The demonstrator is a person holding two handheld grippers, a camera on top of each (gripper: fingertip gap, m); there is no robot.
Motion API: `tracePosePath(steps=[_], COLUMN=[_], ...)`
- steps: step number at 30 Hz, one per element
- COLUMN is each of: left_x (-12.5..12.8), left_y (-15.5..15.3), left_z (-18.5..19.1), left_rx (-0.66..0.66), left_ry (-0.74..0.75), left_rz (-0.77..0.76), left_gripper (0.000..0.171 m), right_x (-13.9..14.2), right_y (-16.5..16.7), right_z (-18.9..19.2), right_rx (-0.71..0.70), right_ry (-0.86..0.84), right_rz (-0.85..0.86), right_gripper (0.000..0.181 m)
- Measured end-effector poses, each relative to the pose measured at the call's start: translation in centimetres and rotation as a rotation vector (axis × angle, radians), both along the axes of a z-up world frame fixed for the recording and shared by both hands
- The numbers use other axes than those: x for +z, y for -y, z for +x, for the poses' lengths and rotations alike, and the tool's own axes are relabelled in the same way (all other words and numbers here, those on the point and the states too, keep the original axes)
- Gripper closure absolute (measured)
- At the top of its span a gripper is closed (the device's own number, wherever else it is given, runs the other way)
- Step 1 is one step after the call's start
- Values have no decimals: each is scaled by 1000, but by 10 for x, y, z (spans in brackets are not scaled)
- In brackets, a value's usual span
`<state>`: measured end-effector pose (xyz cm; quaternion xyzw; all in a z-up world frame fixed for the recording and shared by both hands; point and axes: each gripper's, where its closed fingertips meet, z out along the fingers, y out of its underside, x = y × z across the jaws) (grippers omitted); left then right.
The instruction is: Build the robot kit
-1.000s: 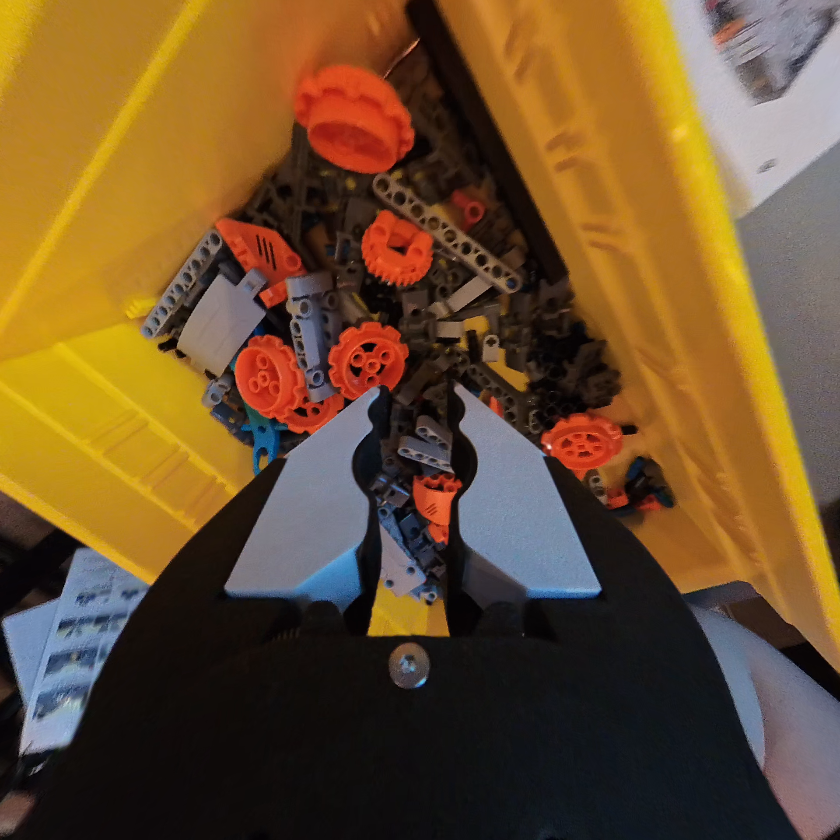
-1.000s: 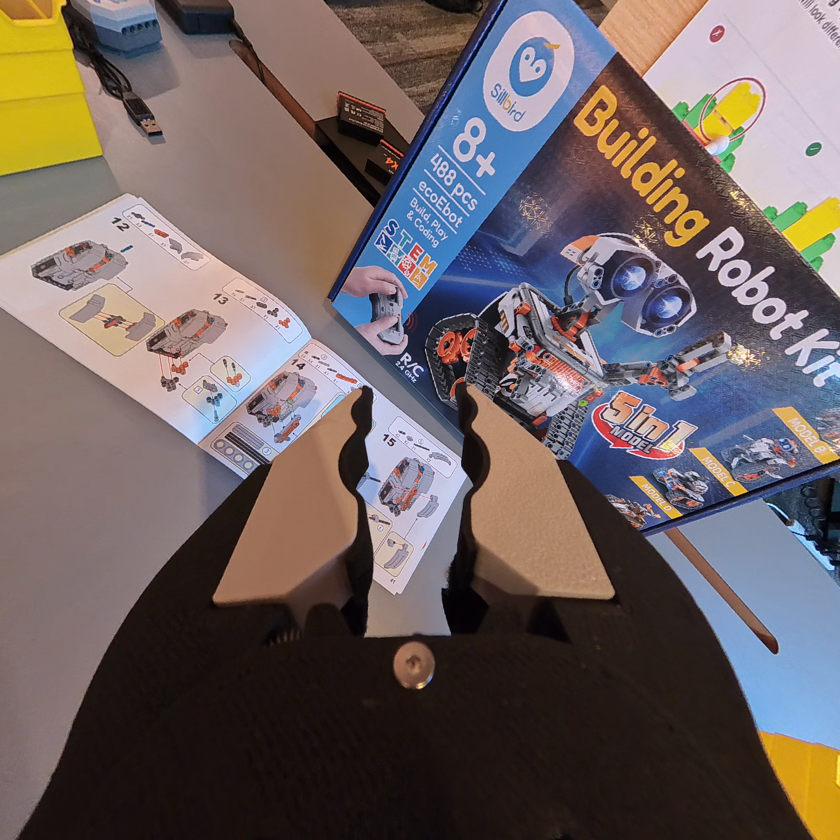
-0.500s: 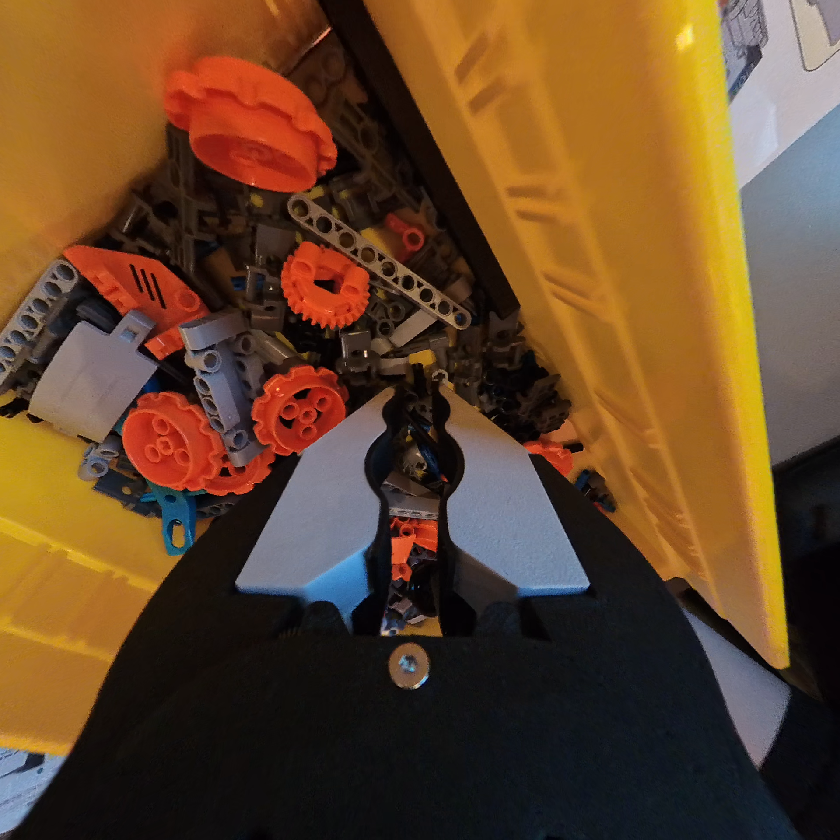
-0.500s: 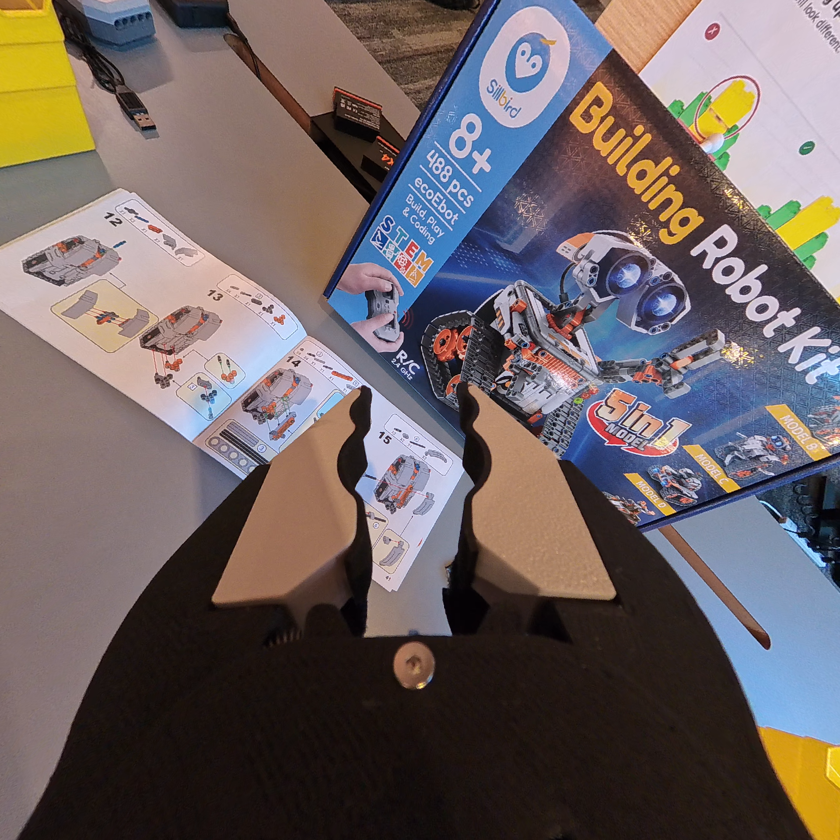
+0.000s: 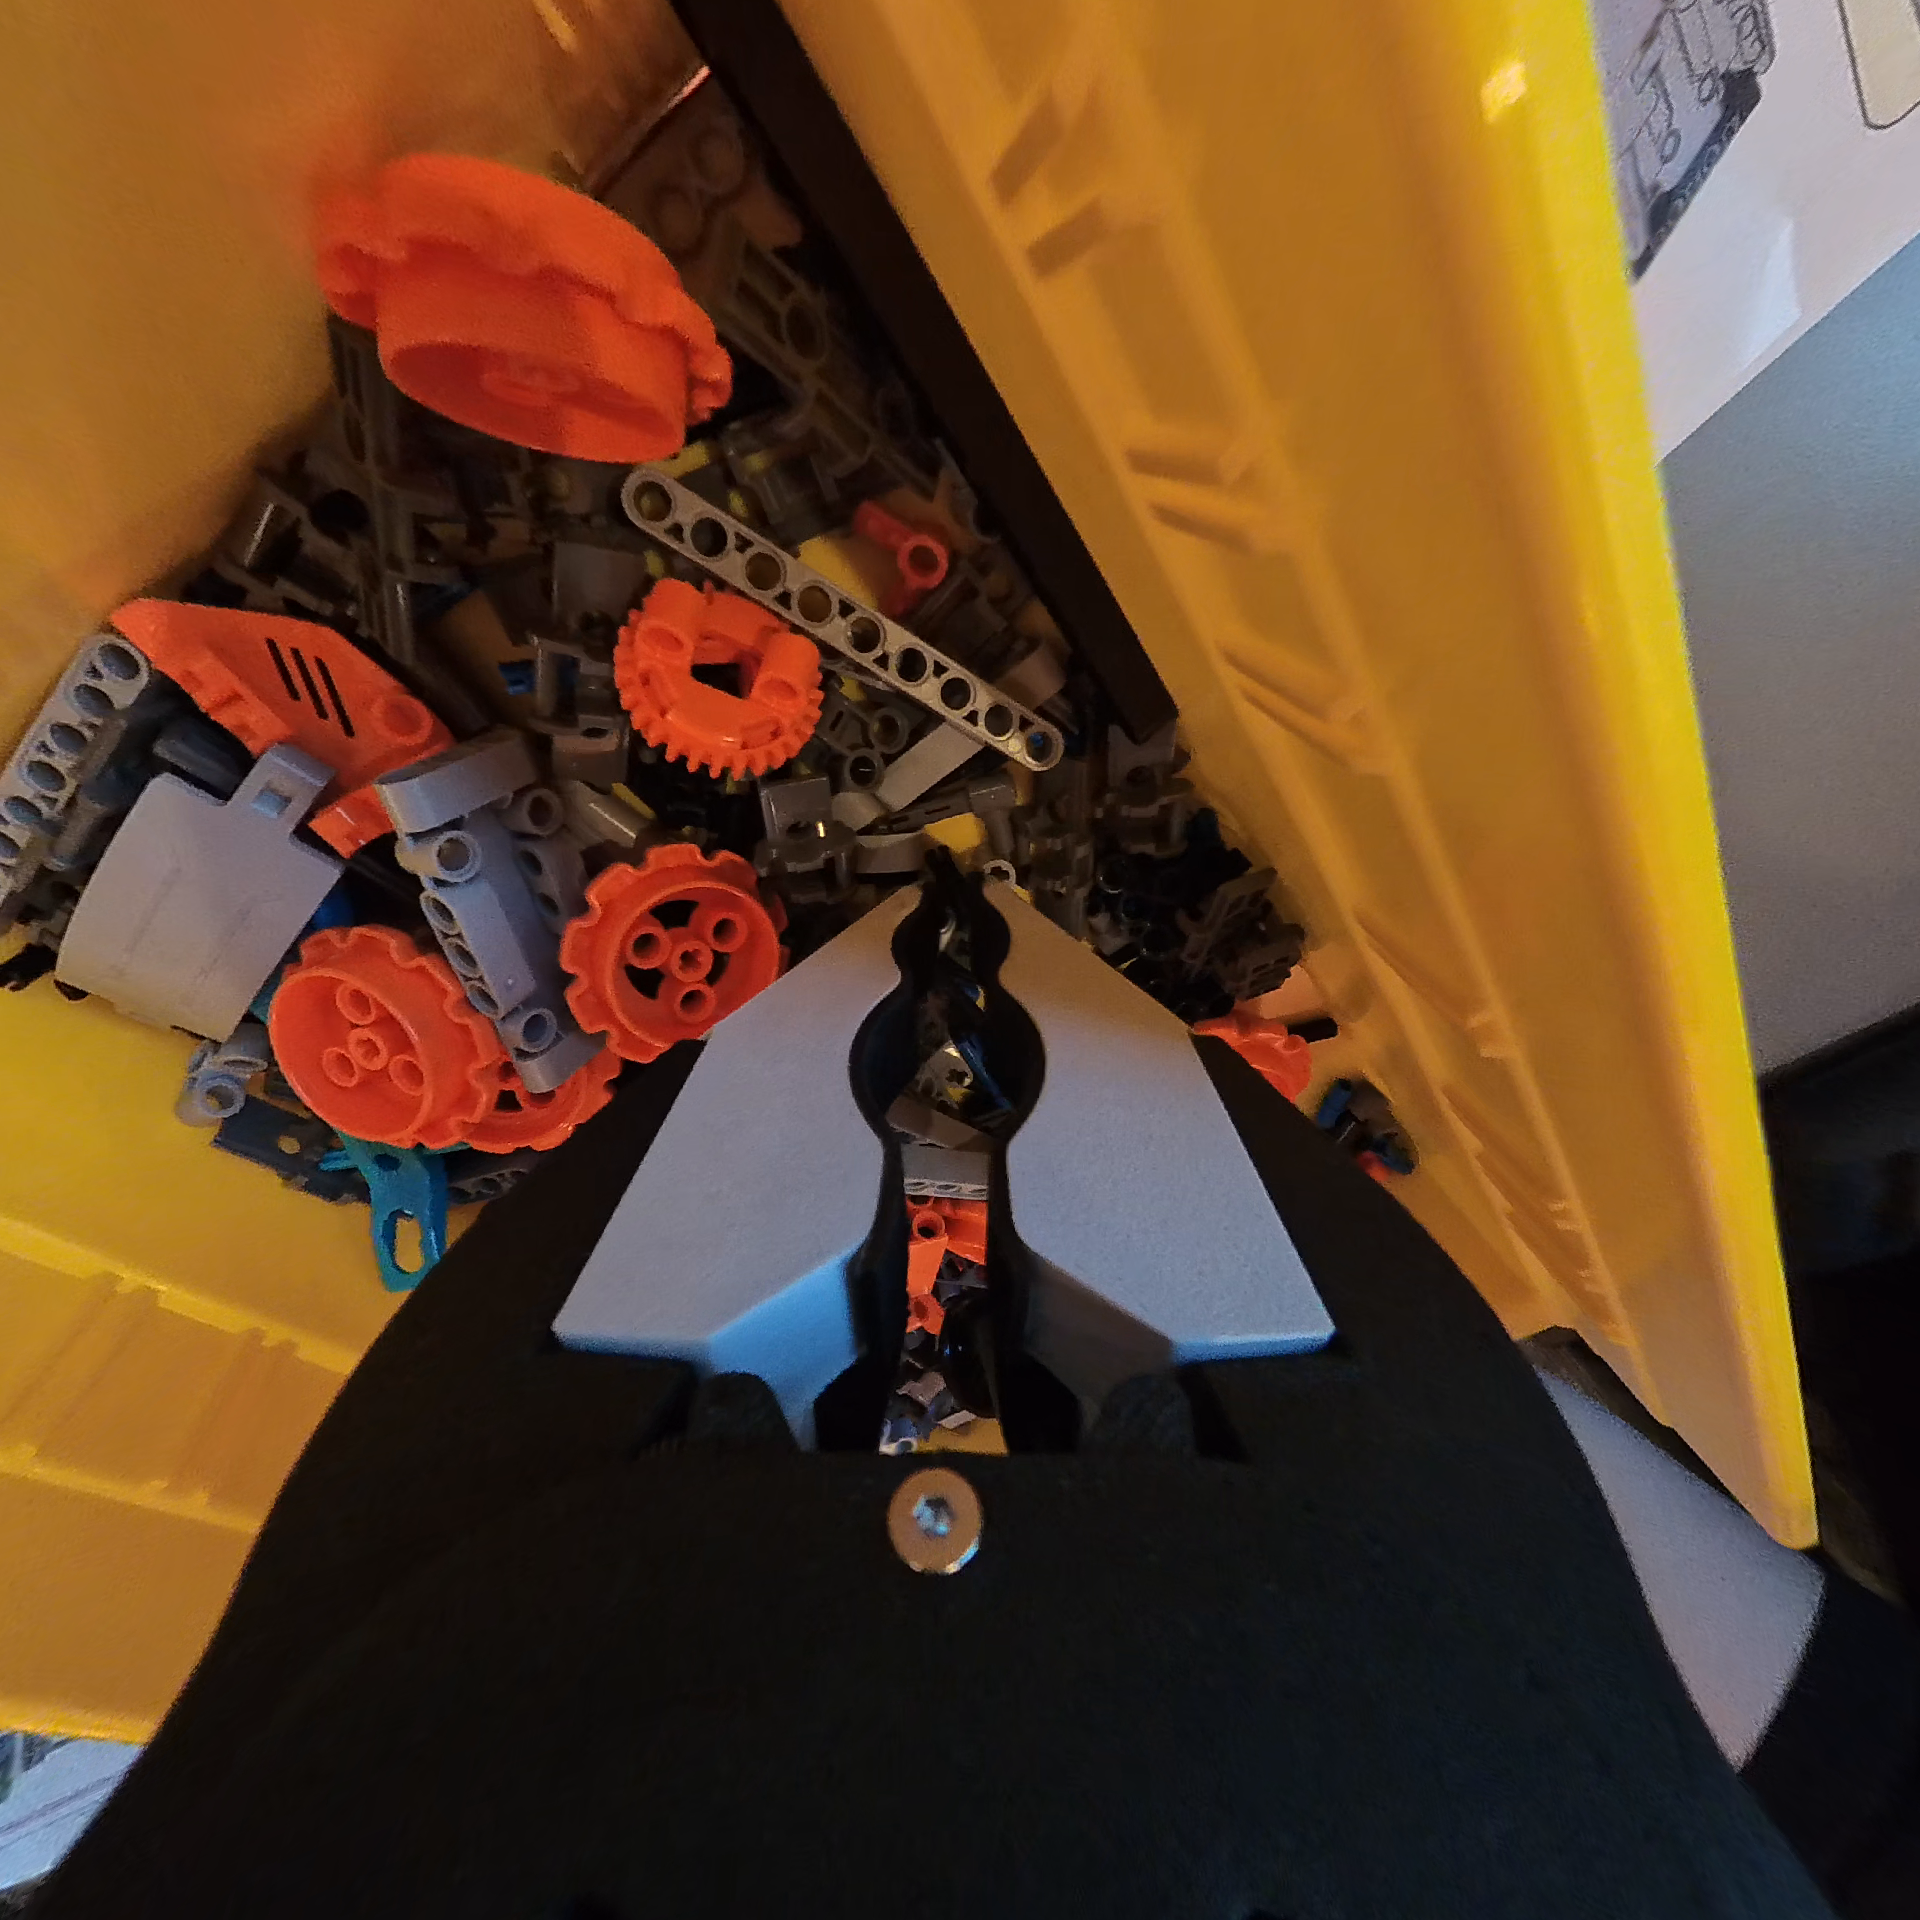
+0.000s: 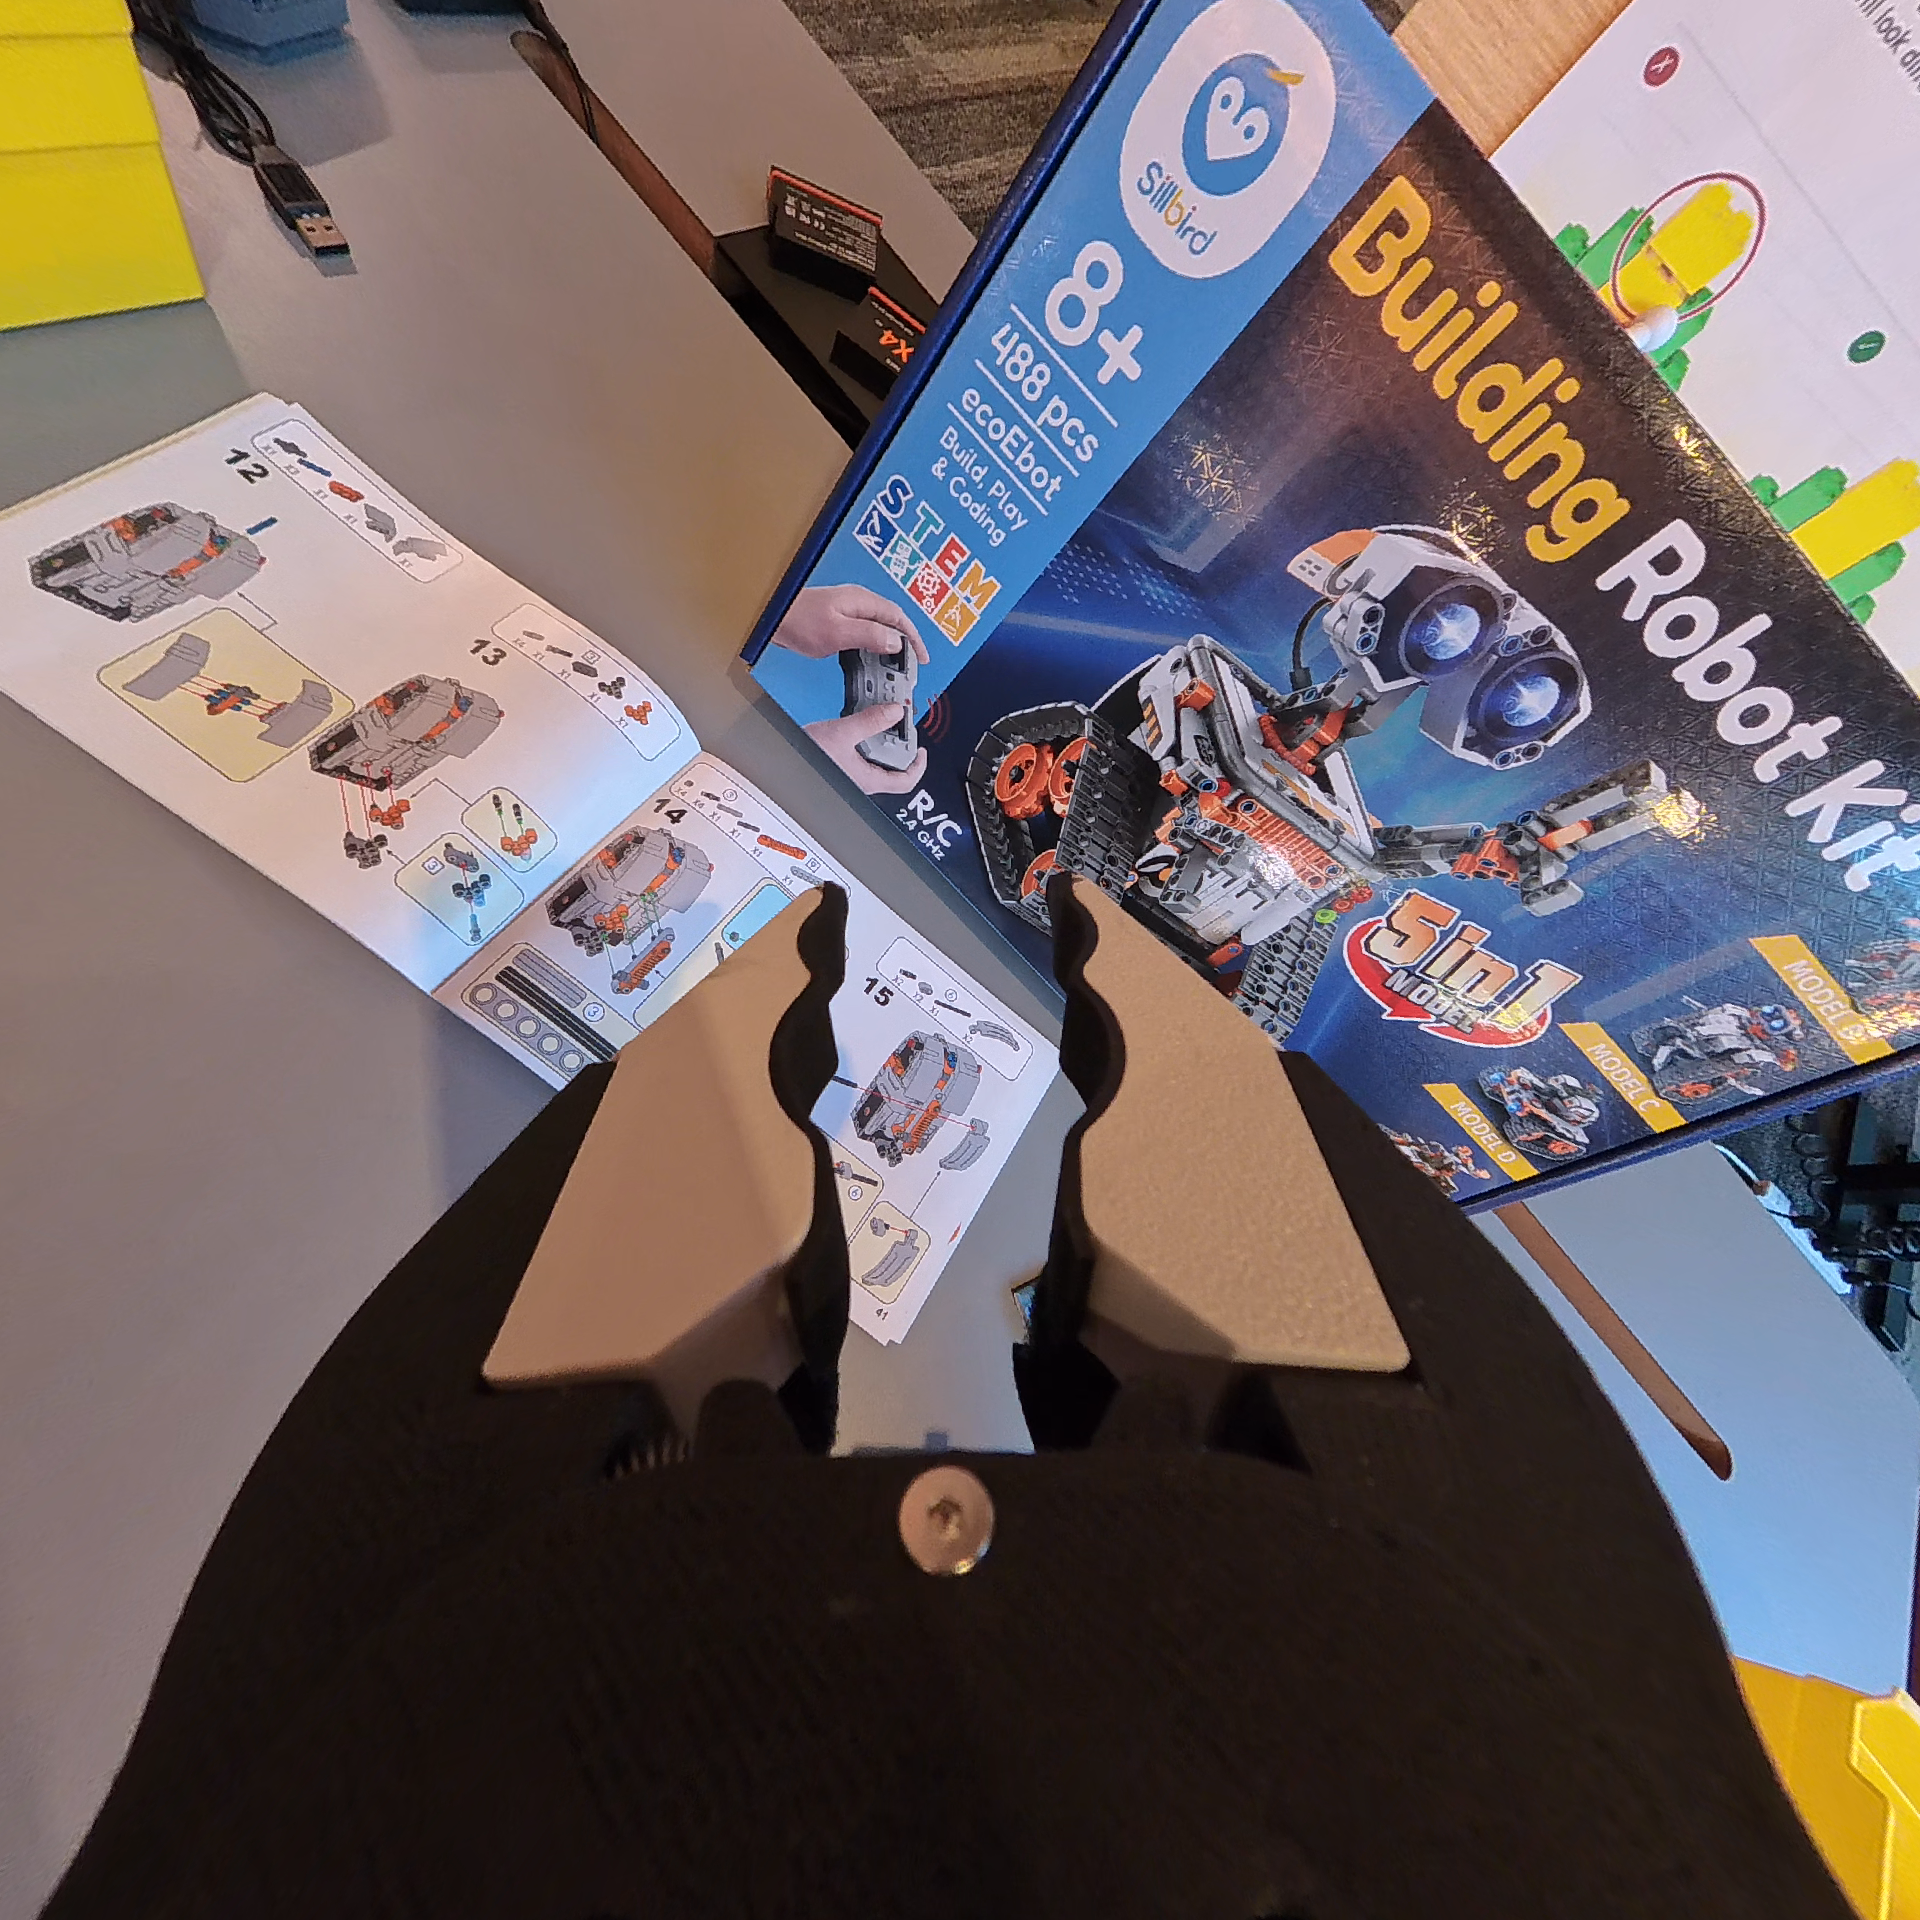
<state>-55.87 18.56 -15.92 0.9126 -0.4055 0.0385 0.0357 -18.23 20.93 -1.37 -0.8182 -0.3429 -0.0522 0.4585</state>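
My left gripper [image 5: 951, 899] is inside a tilted yellow bin [image 5: 1299, 520], over a pile of small building parts. Its jaws are shut on a small black part [image 5: 943, 871] that sticks out at the tips. Orange toothed wheels [image 5: 673, 951] and a grey curved panel [image 5: 187, 925] lie to its left. An orange gear [image 5: 717, 675] and a long grey holed beam [image 5: 842, 618] lie beyond it. My right gripper [image 6: 945, 904] is open and empty above an open instruction booklet [image 6: 343, 707], next to a blue robot-kit box [image 6: 1351, 623].
A large orange wheel [image 5: 520, 312] leans at the far end of the bin. On the grey table [image 6: 520, 364] are a USB cable [image 6: 301, 208], another yellow bin [image 6: 73, 177], small black packs [image 6: 831, 239] and a white printed sheet [image 6: 1766, 312]. One gripper's finger ends stand about 40 cm off the other's. The orange gear [image 5: 717, 675] sits 6 cm or so from the ends of my left fingers.
My left gripper has pushed forward into the pile and closed from open onto a small black part. My right gripper has hardly moved and stays open.
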Motion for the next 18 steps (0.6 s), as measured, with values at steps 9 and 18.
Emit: tracePosePath(steps=[9,18], left_x=[-7,4], left_y=[4,3], left_z=[-5,-7], left_rx=[11,20], left_ry=[-67,-22], left_rz=[-30,-12], left_gripper=[164,171], right_x=[-1,-3], right_y=[0,0], right_z=[-1,-1], right_rx=[5,8], right_ry=[14,16], right_rz=[-1,-6], right_gripper=[142,142])
